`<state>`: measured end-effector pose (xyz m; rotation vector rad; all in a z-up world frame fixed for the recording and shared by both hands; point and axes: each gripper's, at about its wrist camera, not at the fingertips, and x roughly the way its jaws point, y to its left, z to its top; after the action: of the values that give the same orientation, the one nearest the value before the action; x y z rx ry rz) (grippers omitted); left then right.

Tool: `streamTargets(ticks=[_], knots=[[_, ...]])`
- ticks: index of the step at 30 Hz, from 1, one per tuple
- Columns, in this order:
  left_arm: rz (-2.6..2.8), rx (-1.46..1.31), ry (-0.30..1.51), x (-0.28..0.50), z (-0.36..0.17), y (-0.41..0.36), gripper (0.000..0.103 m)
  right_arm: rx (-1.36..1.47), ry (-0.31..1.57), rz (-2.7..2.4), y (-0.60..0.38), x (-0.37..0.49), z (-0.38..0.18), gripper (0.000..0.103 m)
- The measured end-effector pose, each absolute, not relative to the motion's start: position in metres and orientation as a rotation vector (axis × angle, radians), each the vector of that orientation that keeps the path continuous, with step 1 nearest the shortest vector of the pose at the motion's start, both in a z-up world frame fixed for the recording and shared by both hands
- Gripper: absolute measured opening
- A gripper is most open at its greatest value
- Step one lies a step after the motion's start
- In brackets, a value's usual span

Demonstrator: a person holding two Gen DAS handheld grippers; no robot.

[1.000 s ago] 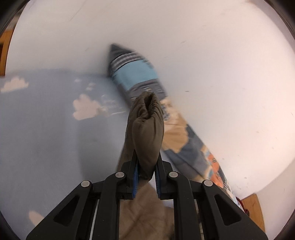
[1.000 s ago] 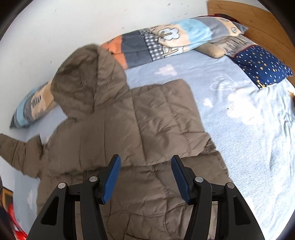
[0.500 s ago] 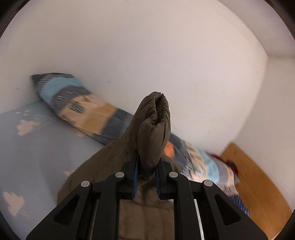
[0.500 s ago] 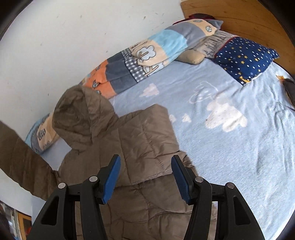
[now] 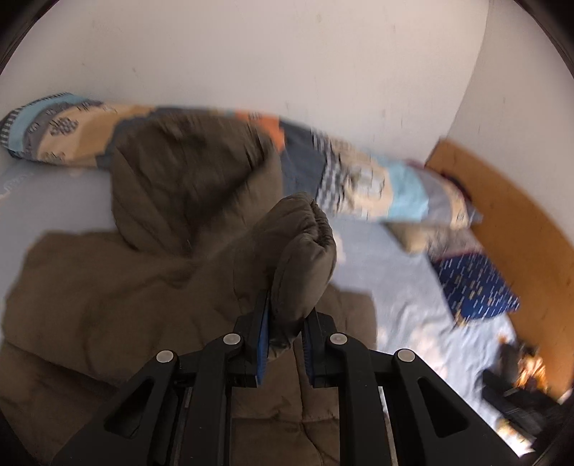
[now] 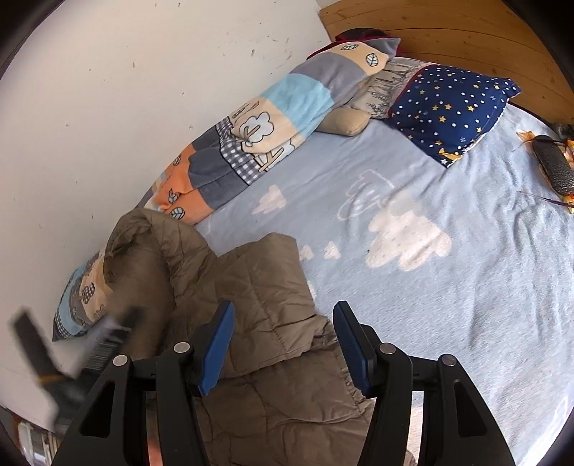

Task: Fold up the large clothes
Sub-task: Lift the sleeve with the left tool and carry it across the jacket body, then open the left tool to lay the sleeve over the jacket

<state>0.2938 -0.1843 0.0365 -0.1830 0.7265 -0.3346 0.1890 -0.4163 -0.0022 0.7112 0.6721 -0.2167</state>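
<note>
- While the left gripper is pinching the jacket's sleeve cuff between its closed jaws, the cuff is bulging well past the pads; the hold is looking shallow, and slick padded fabric could be sliding out if the sleeve is being pulled taut.
- The right gripper is hanging over the jacket with jaws standing apart, nothing between them; with no second hold pinning the body, the jacket is likely being dragged and the fold already lying on it undone.
- The left wrist view is coming through streaked, so a misjudged landing of the sleeve is a risk; it could be bunching on the hood rather than lying flat across the chest.
- The jacket, brown and quilted, is lying spread on the bed, hood toward the wall and leaning on the patchwork bolster.
- The bed is wearing a pale blue cloud-print blanket, soft and slightly rumpled; it is giving no firm backing for creasing.
- Beyond the jacket, a navy star pillow is sitting against the wooden headboard; a dark case is lying farther out, well apart from the jacket.
</note>
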Motion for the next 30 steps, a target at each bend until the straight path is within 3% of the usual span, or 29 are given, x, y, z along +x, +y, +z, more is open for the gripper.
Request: streamTargets(ticks=[7,9,11,13,17,20,24,30], knots=[[-0.34,-0.113,0.899,0.301,-0.042,-0.202,0.018,0.719,0.678,-0.2,-0.419,0.19,0.0,0.061],[-0.346,-0.094,0.925,0.301,-0.055,-0.199,0.024,0.72,0.683,-0.196,-0.419,0.191,-0.001,0.061],[-0.392,-0.085,0.952,0.301,-0.053,-0.2,0.044,0.726,0.687,-0.192,-0.419,0.193,-0.003,0.061],[-0.448,-0.103,0.952,0.294,-0.043,-0.194,0.058,0.731,0.686,-0.19,-0.418,0.194,-0.003,0.061],[-0.495,-0.099,0.835,0.275,-0.002,-0.164,0.067,0.713,0.691,-0.178,-0.411,0.199,-0.004,0.061],[-0.427,-0.097,0.772,0.278,0.017,-0.123,0.07,0.685,0.707,-0.159,-0.399,0.206,-0.007,0.054],[-0.195,-0.112,0.794,0.304,0.012,-0.049,0.07,0.652,0.734,-0.14,-0.383,0.214,-0.011,0.053],[0.042,-0.299,1.036,0.341,-0.059,0.06,0.072,0.609,0.76,-0.134,-0.371,0.219,-0.014,0.053]])
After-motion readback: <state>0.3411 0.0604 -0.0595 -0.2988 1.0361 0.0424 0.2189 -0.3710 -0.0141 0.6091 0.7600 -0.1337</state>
